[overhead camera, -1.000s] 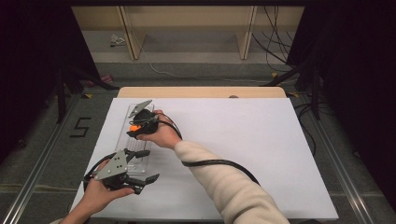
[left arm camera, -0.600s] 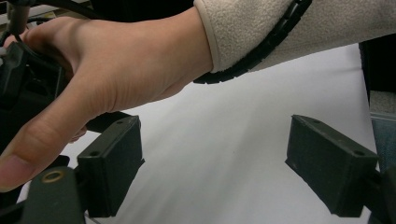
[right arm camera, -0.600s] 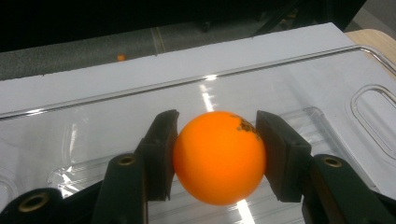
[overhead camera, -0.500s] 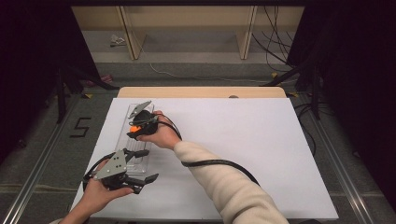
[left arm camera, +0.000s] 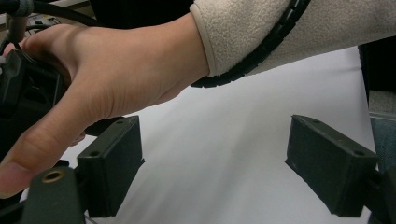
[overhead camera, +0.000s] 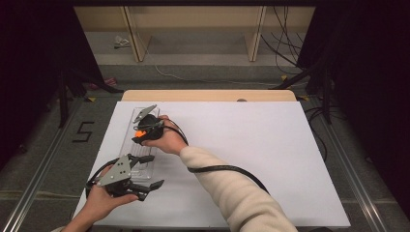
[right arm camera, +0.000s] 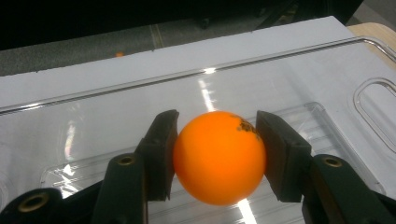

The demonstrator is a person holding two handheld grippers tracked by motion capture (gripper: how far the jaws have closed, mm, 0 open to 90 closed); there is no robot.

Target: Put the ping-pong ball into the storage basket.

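An orange ball (right arm camera: 219, 156) with a small dark mark sits between the pads of my right gripper (right arm camera: 217, 140), which is shut on it just above a clear plastic tray (right arm camera: 93, 121). In the high view the ball (overhead camera: 139, 133) glows orange at the right gripper (overhead camera: 141, 130), over the tray (overhead camera: 126, 140) at the left of the white table. My left gripper (overhead camera: 150, 171) stands open at the tray's near end. Nothing lies between its pads (left arm camera: 112, 163); beyond them are the person's right hand (left arm camera: 107, 74) and cream sleeve (left arm camera: 289, 28).
The white table top (overhead camera: 270, 154) stretches wide to the right of the tray. A black cable (overhead camera: 227, 169) trails from the right gripper under the sleeve. Dark floor, rails and a wooden shelf frame (overhead camera: 193, 29) lie beyond the table's far edge.
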